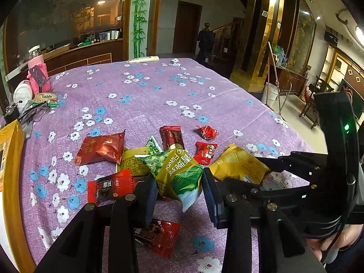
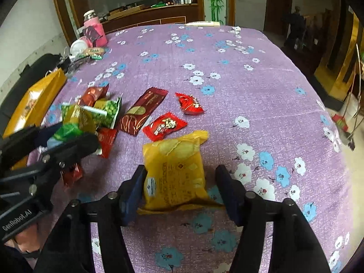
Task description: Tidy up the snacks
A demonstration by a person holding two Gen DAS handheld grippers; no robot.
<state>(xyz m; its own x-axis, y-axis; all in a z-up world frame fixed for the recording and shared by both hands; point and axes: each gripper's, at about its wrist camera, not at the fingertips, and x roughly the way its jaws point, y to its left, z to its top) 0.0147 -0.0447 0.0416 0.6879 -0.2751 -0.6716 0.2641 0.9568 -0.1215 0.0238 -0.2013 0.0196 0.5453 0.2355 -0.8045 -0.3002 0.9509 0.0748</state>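
Observation:
My left gripper (image 1: 180,194) is shut on a green-and-yellow snack packet (image 1: 179,177) and holds it just above a heap of snacks on the purple flowered tablecloth (image 1: 147,91). Several red packets lie around the heap, among them a dark red bar (image 2: 143,111), a small red packet (image 2: 165,125) and one beneath the gripper (image 1: 159,236). A yellow cracker packet (image 2: 175,173) lies flat on the cloth between the jaws of my right gripper (image 2: 182,191). Those jaws stand wide; the left pad is at the packet's edge and the right pad is clear of it.
A yellow bag (image 2: 34,102) stands at the table's left edge. A pink-sleeved bottle (image 2: 94,31), a white dish and small packets sit at the far left corner, with a white remote (image 2: 202,24) at the far edge. The table drops off on the right.

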